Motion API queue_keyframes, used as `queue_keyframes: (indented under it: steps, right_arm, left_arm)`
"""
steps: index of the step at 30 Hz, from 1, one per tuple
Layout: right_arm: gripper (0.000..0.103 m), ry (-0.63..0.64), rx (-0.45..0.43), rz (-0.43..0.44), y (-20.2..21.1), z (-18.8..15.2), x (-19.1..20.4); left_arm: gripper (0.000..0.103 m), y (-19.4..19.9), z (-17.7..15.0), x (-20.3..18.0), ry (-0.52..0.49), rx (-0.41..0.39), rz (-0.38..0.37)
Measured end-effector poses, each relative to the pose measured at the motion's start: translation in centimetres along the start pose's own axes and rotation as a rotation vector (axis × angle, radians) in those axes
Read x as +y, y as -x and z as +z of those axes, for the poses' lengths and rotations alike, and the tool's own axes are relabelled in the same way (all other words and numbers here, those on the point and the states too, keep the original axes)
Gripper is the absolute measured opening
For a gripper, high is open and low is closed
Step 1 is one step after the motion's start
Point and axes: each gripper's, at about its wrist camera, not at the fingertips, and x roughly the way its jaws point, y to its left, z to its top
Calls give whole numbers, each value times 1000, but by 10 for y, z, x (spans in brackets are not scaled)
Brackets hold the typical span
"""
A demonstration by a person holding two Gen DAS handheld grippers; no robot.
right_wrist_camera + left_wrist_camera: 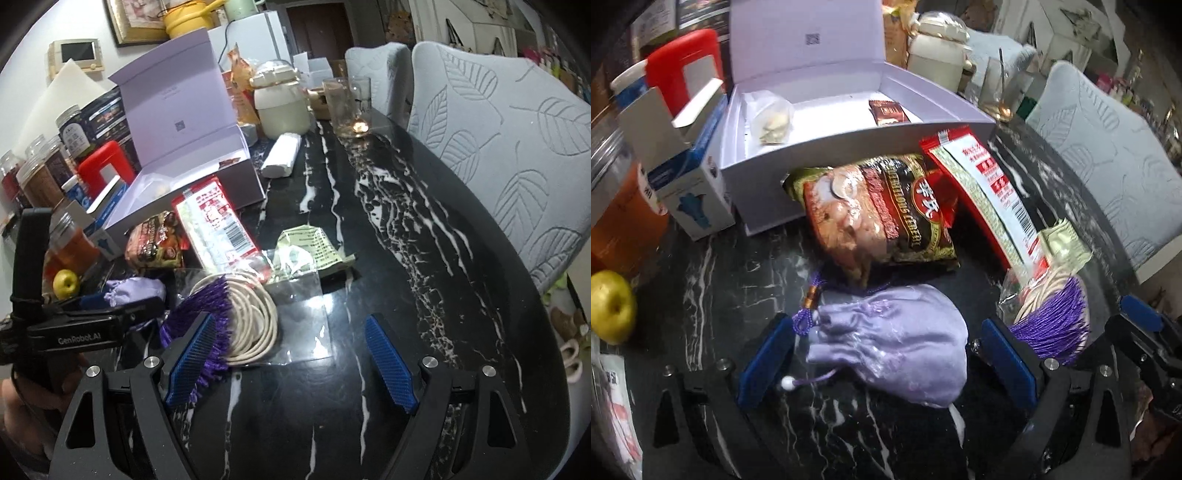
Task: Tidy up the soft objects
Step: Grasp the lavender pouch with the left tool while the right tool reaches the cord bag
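My left hand-held gripper (886, 358) has its jaws apart around a lilac drawstring pouch (897, 343) lying on the black marble worktop (713, 280); its blue pads do not press on it. My right hand-held gripper (291, 358) is also spread wide, empty, just beside a purple tassel with coiled cream cord (236, 317). Snack packets (875, 218) lean against an open white box (849, 122) beyond the pouch.

Black grippers (290, 363), blue ribbed pads (391, 363)
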Motion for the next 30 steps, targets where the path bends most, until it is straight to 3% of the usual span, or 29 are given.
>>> queue_keyframes:
  steps: [1,3,4,7,11,13,15,19,24,30]
  right_arm:
    - [84,-2,12,2,-3,0,-1]
    - [84,-11,30,8,-7,2,-2]
    - [84,-13,33,5,-9,2,-2]
    - [84,-5,36,-5,-10,4,-2]
    - [84,-7,47,6,-15,6,-4]
    - [92,-14,74,20,-22,6,-5]
    - [100,-21,88,21,-26,7,-5]
    - [102,-9,83,21,-30,7,2]
    - [103,74,91,33,-40,7,27]
    - [103,176,123,-23,-53,3,50]
  left_arm:
    - [102,0,0,-2,-7,-2,6]
    - [88,0,0,-4,-14,-15,36]
    - [76,2,0,-6,-27,-27,45]
    - [56,7,-3,-7,-63,-44,21]
    - [45,12,-10,-6,-76,-53,8]
    - [37,16,-15,-2,-63,-51,-6]
    - [37,21,-20,3,-44,-45,-28]
    - [37,35,-29,11,3,-45,-98]
    - [37,60,-37,14,-17,-103,-50]
    - [37,83,-44,26,27,-140,-77]
